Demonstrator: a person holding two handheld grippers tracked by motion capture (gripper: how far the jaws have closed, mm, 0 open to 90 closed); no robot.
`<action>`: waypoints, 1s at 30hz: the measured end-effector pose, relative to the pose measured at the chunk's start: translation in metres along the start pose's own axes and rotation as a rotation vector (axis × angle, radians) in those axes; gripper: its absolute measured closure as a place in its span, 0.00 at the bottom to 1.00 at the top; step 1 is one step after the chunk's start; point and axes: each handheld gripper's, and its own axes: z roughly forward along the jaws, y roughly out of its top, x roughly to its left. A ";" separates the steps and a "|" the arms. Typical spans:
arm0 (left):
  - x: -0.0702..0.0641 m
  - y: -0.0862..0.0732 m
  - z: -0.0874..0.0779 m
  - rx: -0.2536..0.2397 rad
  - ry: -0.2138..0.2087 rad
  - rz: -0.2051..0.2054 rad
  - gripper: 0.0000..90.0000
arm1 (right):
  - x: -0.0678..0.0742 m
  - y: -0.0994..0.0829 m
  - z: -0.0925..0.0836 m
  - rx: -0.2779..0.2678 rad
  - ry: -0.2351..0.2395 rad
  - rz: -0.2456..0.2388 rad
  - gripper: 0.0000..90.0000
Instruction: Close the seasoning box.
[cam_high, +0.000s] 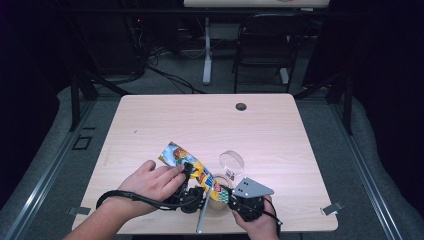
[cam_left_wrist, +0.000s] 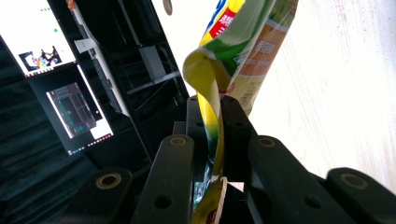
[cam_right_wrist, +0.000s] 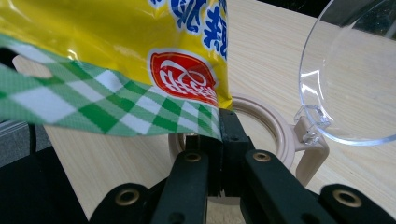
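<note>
You have a light wooden table (cam_high: 165, 117) with rounded corners in front of you, its grain running across. A round cable hole (cam_high: 241, 106) sits near its far edge. Well nearer to you than that hole, by the near edge, a beige container (cam_right_wrist: 280, 135) with a round rim rests on the tabletop, its clear hinged lid (cam_high: 231, 162) standing open on the side toward the hole.
</note>
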 end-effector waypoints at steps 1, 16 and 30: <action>0.000 -0.001 0.000 0.001 -0.002 -0.005 0.93 | 0.000 0.000 0.000 0.003 -0.001 -0.002 1.00; -0.010 -0.008 0.006 -0.026 -0.025 -0.103 0.93 | 0.000 0.000 0.000 -0.002 0.001 -0.007 1.00; -0.017 -0.016 0.009 -0.049 -0.043 -0.209 0.94 | 0.001 0.001 0.000 -0.015 0.000 -0.003 1.00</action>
